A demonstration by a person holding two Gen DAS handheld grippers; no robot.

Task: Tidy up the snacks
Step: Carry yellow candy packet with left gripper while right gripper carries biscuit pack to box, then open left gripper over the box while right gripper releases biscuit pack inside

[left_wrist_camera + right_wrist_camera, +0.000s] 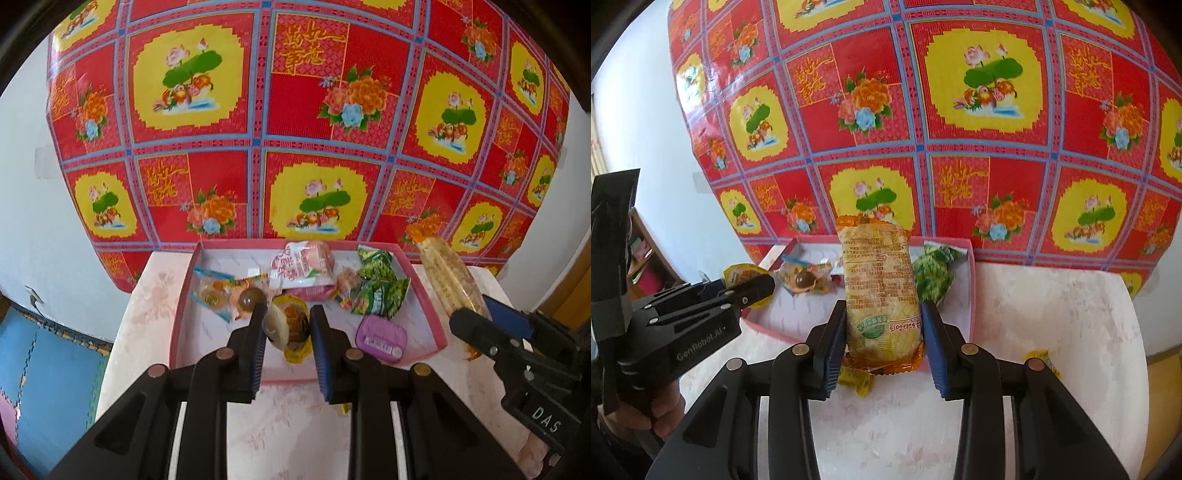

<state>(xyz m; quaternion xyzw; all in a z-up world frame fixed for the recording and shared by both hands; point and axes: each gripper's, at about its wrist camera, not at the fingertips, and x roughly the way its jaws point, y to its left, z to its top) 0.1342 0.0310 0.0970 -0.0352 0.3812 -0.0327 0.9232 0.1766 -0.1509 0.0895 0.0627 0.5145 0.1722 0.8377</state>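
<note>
Snacks in pink tray (424,295), white marbled table (1052,314), red floral cloth (295,110) behind

The left gripper (286,325) hangs over the near edge of the pink tray (184,295), its blue-padded fingers (256,354) pressed against a round yellow-rimmed snack cup (286,326). The right gripper (882,332) sits at the tray's right side, clamped on a long yellow packet (879,288) (held upright). A hand (646,410), probably the person's left, grips the left gripper's handle.
</note>
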